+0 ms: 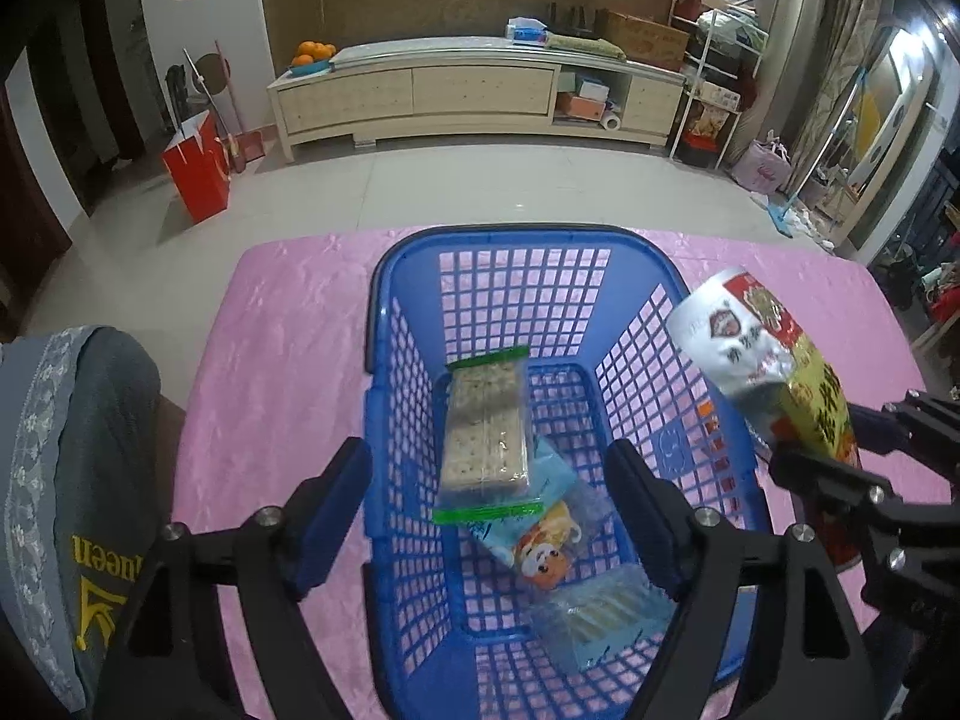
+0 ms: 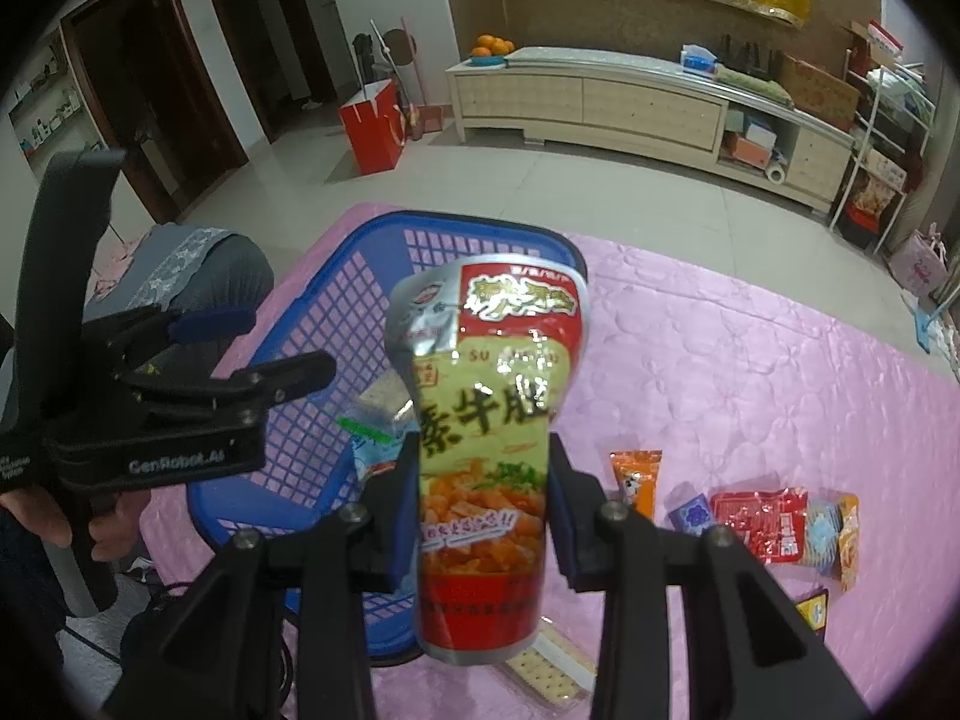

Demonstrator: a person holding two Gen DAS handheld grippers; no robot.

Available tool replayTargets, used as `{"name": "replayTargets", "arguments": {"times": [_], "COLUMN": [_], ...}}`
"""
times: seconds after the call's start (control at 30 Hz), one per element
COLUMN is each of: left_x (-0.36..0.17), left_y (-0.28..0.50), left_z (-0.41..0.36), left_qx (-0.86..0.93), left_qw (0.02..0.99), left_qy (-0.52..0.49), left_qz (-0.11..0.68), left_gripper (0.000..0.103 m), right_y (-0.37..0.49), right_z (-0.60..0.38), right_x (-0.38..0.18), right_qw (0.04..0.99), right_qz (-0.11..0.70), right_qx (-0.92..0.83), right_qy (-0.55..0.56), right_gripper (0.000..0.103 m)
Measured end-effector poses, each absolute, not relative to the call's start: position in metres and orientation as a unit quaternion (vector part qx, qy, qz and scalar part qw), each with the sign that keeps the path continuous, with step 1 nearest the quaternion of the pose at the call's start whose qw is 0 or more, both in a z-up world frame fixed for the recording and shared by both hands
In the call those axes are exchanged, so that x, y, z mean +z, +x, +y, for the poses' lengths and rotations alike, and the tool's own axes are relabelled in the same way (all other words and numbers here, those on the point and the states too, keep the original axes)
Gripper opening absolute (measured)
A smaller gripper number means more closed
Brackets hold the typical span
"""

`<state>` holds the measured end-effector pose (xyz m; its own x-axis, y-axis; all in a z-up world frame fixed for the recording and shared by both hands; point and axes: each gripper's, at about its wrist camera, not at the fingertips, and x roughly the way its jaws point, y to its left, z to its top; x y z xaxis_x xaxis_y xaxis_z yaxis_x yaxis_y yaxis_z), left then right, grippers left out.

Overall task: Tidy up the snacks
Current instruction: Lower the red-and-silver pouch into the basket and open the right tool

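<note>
Left claw [image 1: 486, 516]: jaws wide, empty, above blue basket [image 1: 384, 324]. Right claw [image 2: 483, 510]: clamped on upright snack pouch [image 2: 486, 420] beside basket.

Your basket [image 1: 384, 324] stands on the table [image 1: 288, 324], and in it the cracker pack [image 1: 486, 426] lies toward the far end, overlapping the cartoon packet [image 1: 543, 540], with the wrapped wafer pack [image 1: 606, 612] nearest you. Your left gripper [image 1: 489, 516] hangs over the basket's near end, its jaws on either side of these packs, while your right gripper [image 2: 483, 516] holds the tall pouch [image 2: 486, 420] upright just to the right of the basket. On the table farther right lie several small packets [image 2: 759, 525] in a row, and another cracker pack [image 2: 552, 675] lies below the pouch.
</note>
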<state>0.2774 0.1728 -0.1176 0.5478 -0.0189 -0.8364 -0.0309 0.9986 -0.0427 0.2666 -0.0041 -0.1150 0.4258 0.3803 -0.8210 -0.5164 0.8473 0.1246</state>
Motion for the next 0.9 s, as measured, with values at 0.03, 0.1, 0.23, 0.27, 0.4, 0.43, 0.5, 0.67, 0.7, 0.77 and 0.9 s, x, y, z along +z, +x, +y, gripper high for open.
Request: {"name": "replayTargets", "arguments": {"times": [0.03, 0.1, 0.23, 0.27, 0.4, 0.43, 0.5, 0.67, 0.7, 0.77, 0.9], "left_x": [-0.115, -0.112, -0.103, -0.101, -0.094, -0.094, -0.092, -0.094, -0.095, -0.099, -0.106], "left_y": [0.271, 0.267, 0.248, 0.244, 0.224, 0.219, 0.211, 0.198, 0.197, 0.196, 0.194], "left_z": [0.174, 0.178, 0.184, 0.186, 0.192, 0.193, 0.198, 0.217, 0.219, 0.226, 0.236], "left_qx": [0.004, 0.004, 0.009, 0.01, 0.013, 0.013, 0.015, 0.022, 0.026, 0.032, 0.038], "left_qw": [0.88, 0.881, 0.884, 0.885, 0.891, 0.891, 0.892, 0.892, 0.892, 0.891, 0.888], "left_qy": [-0.026, -0.027, -0.03, -0.033, -0.035, -0.033, -0.034, -0.051, -0.053, -0.057, -0.068], "left_qz": [0.474, 0.473, 0.467, 0.465, 0.453, 0.452, 0.451, 0.449, 0.449, 0.45, 0.452], "left_gripper": [0.078, 0.078, 0.078, 0.078, 0.078, 0.078, 0.078, 0.078, 0.078, 0.078, 0.078], "right_y": [0.266, 0.262, 0.253, 0.251, 0.242, 0.24, 0.237, 0.231, 0.23, 0.231, 0.234], "right_z": [-0.004, -0.001, 0.008, 0.011, 0.022, 0.025, 0.033, 0.052, 0.055, 0.062, 0.071], "right_x": [-0.114, -0.11, -0.101, -0.1, -0.095, -0.094, -0.094, -0.1, -0.102, -0.107, -0.119], "right_qw": [0.841, 0.842, 0.844, 0.844, 0.844, 0.844, 0.843, 0.835, 0.834, 0.829, 0.821], "right_qz": [0.464, 0.462, 0.454, 0.452, 0.446, 0.445, 0.445, 0.45, 0.452, 0.457, 0.471], "right_qx": [0.267, 0.27, 0.276, 0.278, 0.283, 0.284, 0.287, 0.298, 0.299, 0.301, 0.3], "right_qy": [-0.072, -0.073, -0.079, -0.081, -0.089, -0.091, -0.095, -0.105, -0.107, -0.111, -0.12], "right_gripper": [0.042, 0.042, 0.042, 0.042, 0.042, 0.042, 0.042, 0.042, 0.042, 0.042, 0.042]}}
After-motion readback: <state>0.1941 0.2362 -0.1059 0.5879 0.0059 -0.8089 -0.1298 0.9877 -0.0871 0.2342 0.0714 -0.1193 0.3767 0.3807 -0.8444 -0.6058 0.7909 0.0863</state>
